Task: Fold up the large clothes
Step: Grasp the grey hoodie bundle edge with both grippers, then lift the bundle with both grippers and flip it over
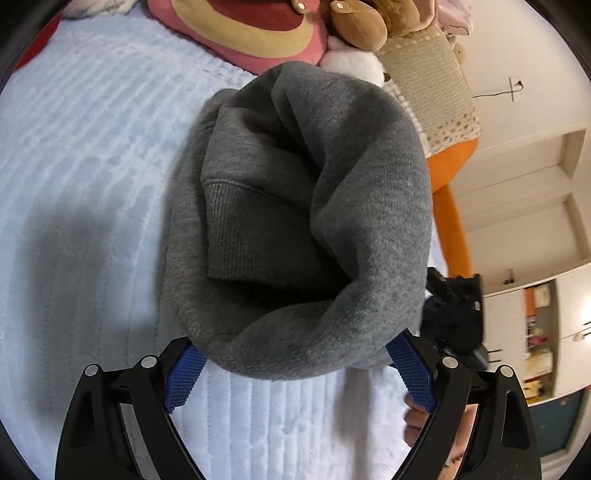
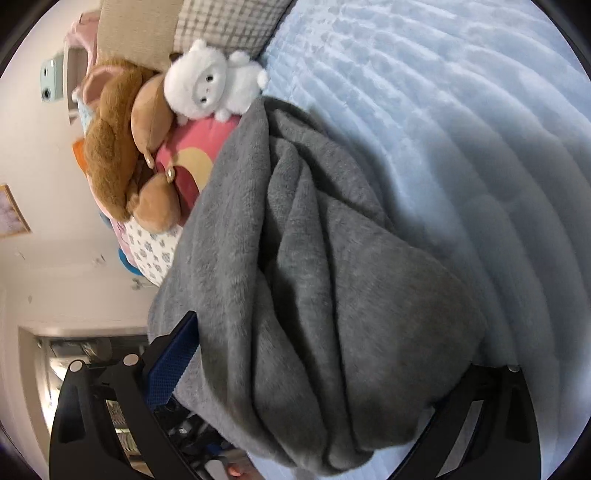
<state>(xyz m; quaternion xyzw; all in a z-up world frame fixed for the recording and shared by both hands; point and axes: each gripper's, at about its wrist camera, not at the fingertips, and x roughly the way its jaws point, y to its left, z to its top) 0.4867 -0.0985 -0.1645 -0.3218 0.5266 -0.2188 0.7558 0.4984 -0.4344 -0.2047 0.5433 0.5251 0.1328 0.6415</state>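
Looked down on a bed under a pale blue ribbed cover (image 1: 74, 184), with white walls and cupboards (image 1: 517, 206) off to the side.

Found the left tool (image 1: 295, 347) spread wide, its blue pads (image 1: 184, 376) well apart. Saw a thick rolled fold of the grey sweatshirt (image 1: 332, 166) lying across and between the fingertips, touching both pads but not squeezed by them. Noted bare fingers of a hand (image 1: 417, 424) just behind the pad nearer the cupboards.

Found the right tool (image 2: 332, 343) gaping too, at its widest. Made out one blue pad (image 2: 170, 365) beside the fleecy cloth; lost the other finger under the drape. Took nothing as clamped there.

Traced the sweatshirt outward: bunched in deep folds on the cover, fleece lining turned out, a ribbed cuff or hem (image 1: 251, 229) tucked in the hollow of the roll. Followed its far end up to the head of the bed, touching a pink cushion (image 1: 251, 33).

Spotted past it a white plush (image 2: 210, 81) resting on that cushion, a brown plush (image 2: 114, 147) just beside, a checked pillow (image 2: 221, 26) behind, and an orange plush limb (image 1: 448, 166) at the bed's edge.
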